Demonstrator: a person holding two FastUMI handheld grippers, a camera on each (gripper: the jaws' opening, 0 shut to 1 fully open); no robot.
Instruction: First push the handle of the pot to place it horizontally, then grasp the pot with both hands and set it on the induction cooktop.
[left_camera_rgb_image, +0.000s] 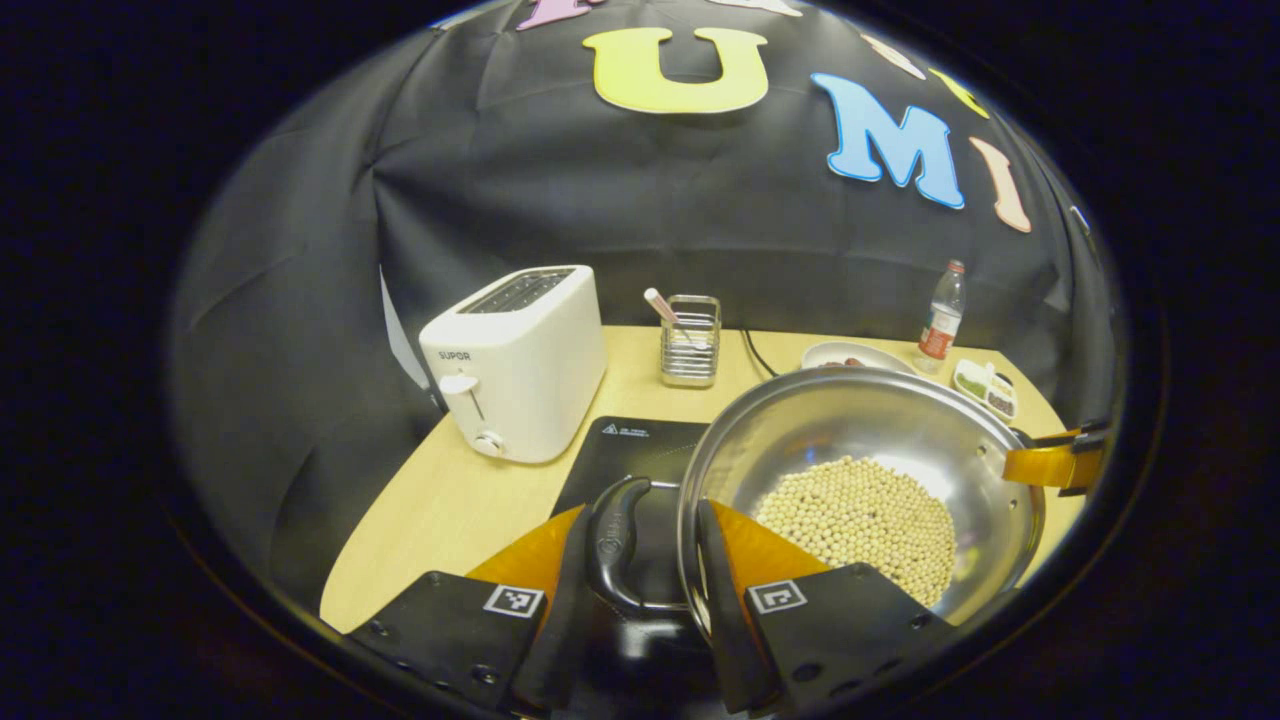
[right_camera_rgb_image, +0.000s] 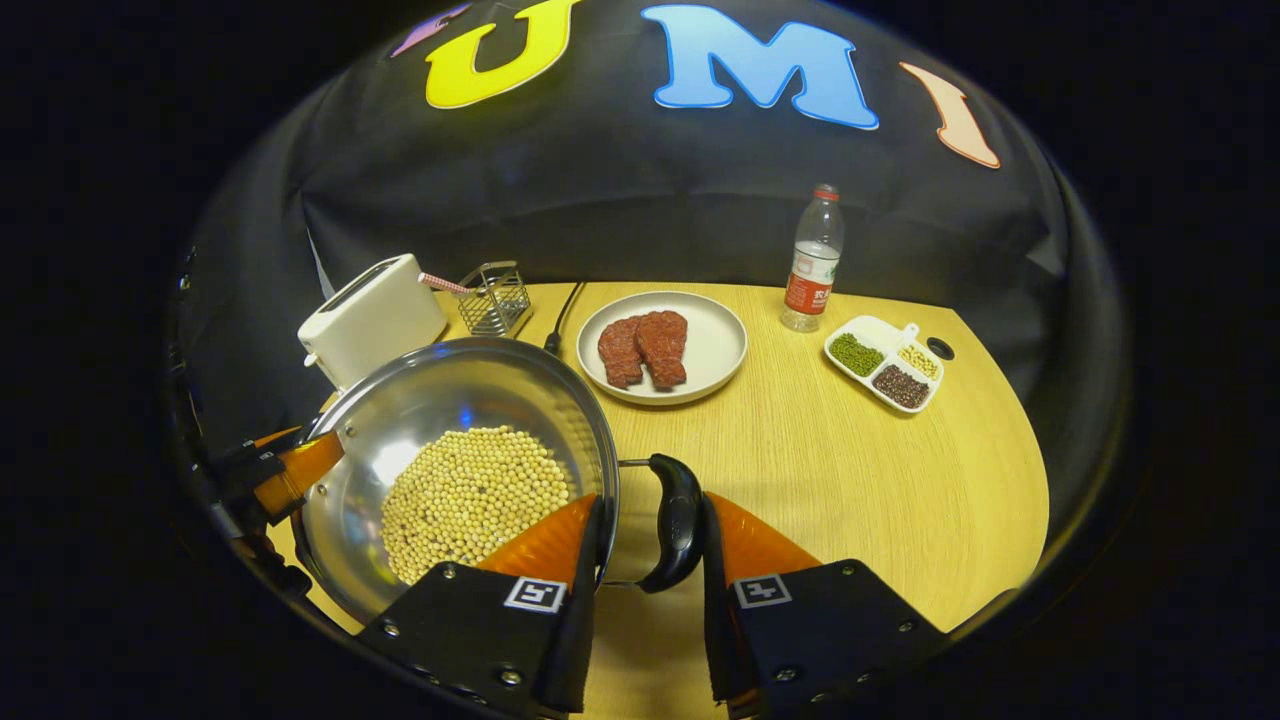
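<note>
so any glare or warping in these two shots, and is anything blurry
Left gripper view: bright glare on the pot's steel wall above the soybeans; the fisheye bends the table edge; the left gripper close up is slightly soft. Right gripper view: a glare patch inside the pot; the table curves strongly; the plate and bottle stay sharp.

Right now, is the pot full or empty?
Partly full: the pot holds a layer of pale beans over its bottom, while its shiny upper walls show bare.
</note>
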